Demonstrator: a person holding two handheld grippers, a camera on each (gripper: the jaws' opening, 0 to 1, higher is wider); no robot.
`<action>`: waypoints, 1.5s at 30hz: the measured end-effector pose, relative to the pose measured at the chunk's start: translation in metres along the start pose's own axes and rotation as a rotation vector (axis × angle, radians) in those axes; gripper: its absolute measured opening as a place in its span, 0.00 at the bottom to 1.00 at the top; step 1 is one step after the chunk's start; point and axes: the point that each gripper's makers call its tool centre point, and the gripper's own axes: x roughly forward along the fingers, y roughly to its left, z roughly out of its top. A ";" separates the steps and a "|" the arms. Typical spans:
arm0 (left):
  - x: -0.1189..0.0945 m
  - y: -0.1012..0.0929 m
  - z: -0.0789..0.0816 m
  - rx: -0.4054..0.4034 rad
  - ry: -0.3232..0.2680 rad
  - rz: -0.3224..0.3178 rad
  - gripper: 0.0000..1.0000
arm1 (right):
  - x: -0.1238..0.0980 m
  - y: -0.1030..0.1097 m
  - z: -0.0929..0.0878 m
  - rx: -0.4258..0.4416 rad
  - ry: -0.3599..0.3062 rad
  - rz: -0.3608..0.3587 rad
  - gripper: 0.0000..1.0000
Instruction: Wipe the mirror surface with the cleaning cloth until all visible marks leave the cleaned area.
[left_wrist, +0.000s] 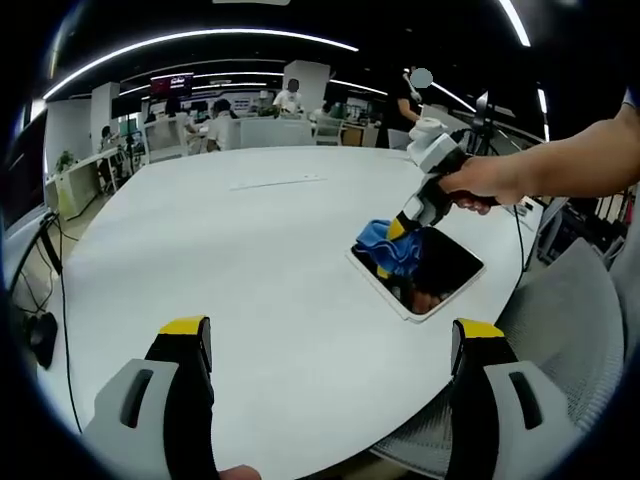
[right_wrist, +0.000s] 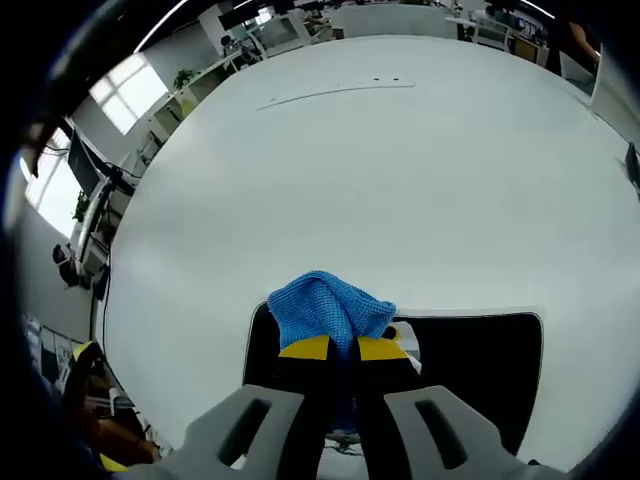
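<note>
A rectangular mirror (left_wrist: 440, 272) in a white frame lies flat on the white round table (left_wrist: 250, 260), near its right edge. My right gripper (left_wrist: 398, 228), held by a person's hand, is shut on a blue cleaning cloth (left_wrist: 382, 244) and presses it onto the mirror's far left corner. In the right gripper view the blue cloth (right_wrist: 325, 305) bunches ahead of the right gripper (right_wrist: 343, 348), over the left end of the dark mirror (right_wrist: 480, 365). My left gripper (left_wrist: 330, 332) hovers open above the table's near side, holding nothing.
A grey mesh chair (left_wrist: 570, 330) stands at the table's right edge. Cables (left_wrist: 50, 290) hang off the left side. Desks, monitors and seated people (left_wrist: 290, 95) fill the office behind. A thin strip (left_wrist: 275, 183) lies on the far tabletop.
</note>
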 end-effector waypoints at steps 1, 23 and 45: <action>0.000 0.000 -0.001 0.001 0.002 0.000 0.99 | 0.001 0.002 0.001 0.002 0.003 0.004 0.02; -0.007 0.010 0.001 -0.004 -0.003 0.026 0.99 | 0.008 0.025 0.006 0.049 -0.001 0.059 0.02; 0.000 0.001 0.003 0.011 0.011 0.006 0.99 | -0.011 0.036 -0.030 0.034 0.006 0.096 0.02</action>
